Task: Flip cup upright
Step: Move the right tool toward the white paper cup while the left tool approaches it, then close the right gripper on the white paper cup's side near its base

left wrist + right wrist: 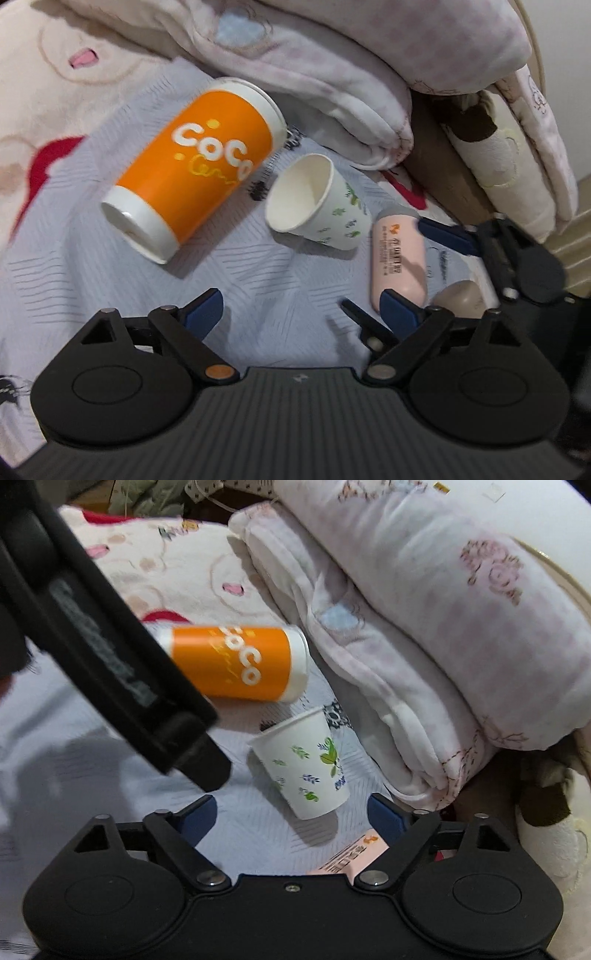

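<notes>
Looking at both feeds, there are two cups tipped over on the bed sheet [92, 280], so nothing is upright yet. I'll use the small white cup [317, 201] with the leaf print as my landmark. It lies on its side in the middle of the sheet, mouth facing my left camera and base pointing toward the folded blanket [314, 66] behind it. The big orange cup [192, 166] lies on its side just past it on the far left, rim toward the blanket. A pink tube-shaped case [399, 258] sits right beside the small cup on the other side.

My left tongs [303, 310] are spread wide, holding nothing, hanging short of the small cup. My right tongs [291, 812] are spread too, with the small cup's base just ahead of the gap and the pink case partly under one finger. I'd guess that's a lineup for grabbing the cup's wall near the base, since soft bedding won't steady it for a push.

The left view shows straight into the small cup, which looks empty, plus the right tool off beside the pink case. The right view only gets the cup's outside, and the left tool blocks part of the orange cup. Which cup is the actual target, I can't tell.
</notes>
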Available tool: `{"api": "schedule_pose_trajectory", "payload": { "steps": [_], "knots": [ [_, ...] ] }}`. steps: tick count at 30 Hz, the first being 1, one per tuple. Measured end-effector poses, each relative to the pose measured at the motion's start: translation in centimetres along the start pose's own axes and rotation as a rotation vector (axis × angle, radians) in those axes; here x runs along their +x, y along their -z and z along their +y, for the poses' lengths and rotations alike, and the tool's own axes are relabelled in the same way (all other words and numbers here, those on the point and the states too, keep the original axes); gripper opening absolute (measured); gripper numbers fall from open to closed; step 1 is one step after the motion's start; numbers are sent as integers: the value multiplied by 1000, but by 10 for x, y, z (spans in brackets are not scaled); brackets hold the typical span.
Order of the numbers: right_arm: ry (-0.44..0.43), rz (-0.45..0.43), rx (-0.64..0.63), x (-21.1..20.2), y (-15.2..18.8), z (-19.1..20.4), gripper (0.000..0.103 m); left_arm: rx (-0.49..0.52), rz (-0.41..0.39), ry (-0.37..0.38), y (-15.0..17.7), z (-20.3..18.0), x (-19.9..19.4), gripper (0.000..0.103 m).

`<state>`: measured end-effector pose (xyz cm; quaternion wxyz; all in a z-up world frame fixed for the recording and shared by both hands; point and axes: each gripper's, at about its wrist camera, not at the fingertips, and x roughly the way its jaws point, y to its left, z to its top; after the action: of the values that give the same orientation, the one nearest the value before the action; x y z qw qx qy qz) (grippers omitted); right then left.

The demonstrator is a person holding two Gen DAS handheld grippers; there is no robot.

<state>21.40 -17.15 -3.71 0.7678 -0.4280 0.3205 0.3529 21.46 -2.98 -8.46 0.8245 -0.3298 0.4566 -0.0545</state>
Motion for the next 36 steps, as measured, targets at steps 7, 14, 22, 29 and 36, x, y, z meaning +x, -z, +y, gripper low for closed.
{"api": "schedule_pose_trajectory", "payload": {
  "steps": [7,14,22,29,36],
  "knots": [
    [-14,26,-44,33,0,-7,84,5,18,20,-15,1,21,88],
    [-39,44,-58,57,2,-15,84,-7,46,30,-19,6,28,85],
    [-39,20,-49,68,4,-18,76,-20,64,38,-19,10,32,85],
    [-17,-4,57,55,3,-21,63,11,41,51,-16,5,25,85],
    [-37,7,207,41,10,-13,62,6,64,61,-12,11,24,85]
  ]
}}
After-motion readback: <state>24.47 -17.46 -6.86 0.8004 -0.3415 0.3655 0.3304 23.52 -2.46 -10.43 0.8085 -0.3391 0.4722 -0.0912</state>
